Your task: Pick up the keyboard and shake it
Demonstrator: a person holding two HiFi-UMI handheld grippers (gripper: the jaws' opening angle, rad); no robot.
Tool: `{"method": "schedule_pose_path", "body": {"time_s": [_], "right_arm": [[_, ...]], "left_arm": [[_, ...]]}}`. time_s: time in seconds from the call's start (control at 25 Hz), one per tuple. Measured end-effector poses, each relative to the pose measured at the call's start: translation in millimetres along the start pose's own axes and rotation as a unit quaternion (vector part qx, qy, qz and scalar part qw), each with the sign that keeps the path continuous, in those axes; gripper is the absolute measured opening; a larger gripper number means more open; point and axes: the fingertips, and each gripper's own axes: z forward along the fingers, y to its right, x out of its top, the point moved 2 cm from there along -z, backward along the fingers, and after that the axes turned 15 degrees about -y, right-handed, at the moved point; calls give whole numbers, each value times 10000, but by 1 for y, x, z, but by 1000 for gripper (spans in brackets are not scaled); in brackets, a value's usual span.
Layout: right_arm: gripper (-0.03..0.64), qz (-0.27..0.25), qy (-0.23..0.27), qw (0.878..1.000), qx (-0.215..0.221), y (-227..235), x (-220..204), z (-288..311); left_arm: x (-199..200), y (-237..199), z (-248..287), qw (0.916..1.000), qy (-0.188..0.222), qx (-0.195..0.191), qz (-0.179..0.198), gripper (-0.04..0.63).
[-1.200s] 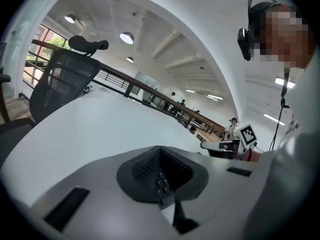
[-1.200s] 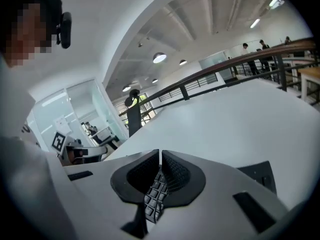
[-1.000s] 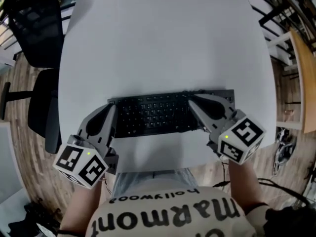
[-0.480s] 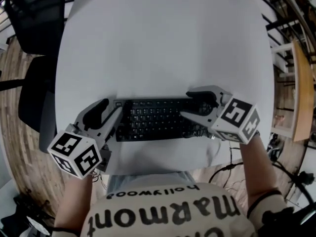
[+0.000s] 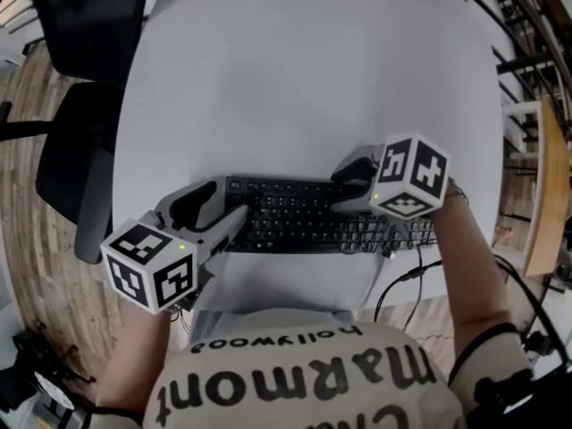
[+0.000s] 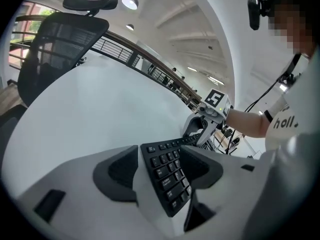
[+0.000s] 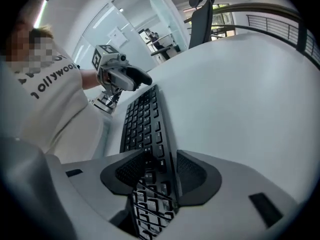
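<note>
A black keyboard (image 5: 295,226) lies along the near edge of the white table (image 5: 304,79). My left gripper (image 5: 228,202) is at its left end. In the left gripper view the keyboard's end (image 6: 167,171) sits between the jaws, which are opening. My right gripper (image 5: 344,188) straddles the right part of the keyboard. In the right gripper view the keyboard (image 7: 145,119) runs away from between the spread jaws, close to both pads. Neither pair of pads visibly presses on it. Each gripper also shows in the other's view: the right gripper (image 6: 205,129) and the left gripper (image 7: 135,79).
A black office chair (image 5: 80,25) stands at the table's far left. A dark cable (image 5: 402,280) hangs off the front edge near my right arm. A wooden shelf (image 5: 545,186) and railings are at the right. The person's torso is right behind the front edge.
Both grippers' jaws went from shut to spread and now straddle the keyboard's ends. The right gripper has turned and moved further over the keyboard; the left has slid in at the left end.
</note>
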Motion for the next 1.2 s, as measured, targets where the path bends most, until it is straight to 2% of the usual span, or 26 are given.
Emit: {"method": "schedule_pose_path", "body": {"time_s": [0.12,0.24,0.36,0.48,0.6,0.76,0.88,0.96,1.04,1.12,1.2], "right_arm": [[216,-77,-144,9998,142,3,-2,1],[189,-208,-215,9993,212,3,2,4],[184,-345,-240,9991,66,1,7,5],[170,-686,-174,9962,-501,-2,3,-4],[166,-922,-42,9903,-1035,-6,4,-11],[153,-1148,321,9798,-1608,-14,4,-20],[140,-1344,555,9684,-2028,-22,4,-26],[133,-1496,641,9604,-2261,-30,9,-27],[130,-1586,727,9530,-2478,-36,14,-29],[127,-1654,796,9454,-2692,-41,14,-32],[123,-1708,888,9376,-2894,-46,14,-34]], "left_arm": [[2,2,1,10000,34,-21,0,253],[1,-1,0,10000,88,-32,12,253],[-3,-1,-1,9999,28,-30,105,253],[-3,7,0,9994,-89,60,322,257],[-11,7,5,9988,-251,78,410,300],[-14,9,16,9985,-345,-143,405,337],[-14,13,25,9973,-364,-298,568,339],[-18,13,29,9958,-335,-375,767,337],[-17,15,30,9921,-225,-499,1125,332],[-13,19,31,9869,-127,-619,1487,296],[-11,22,32,9838,-97,-749,1625,266]]}}
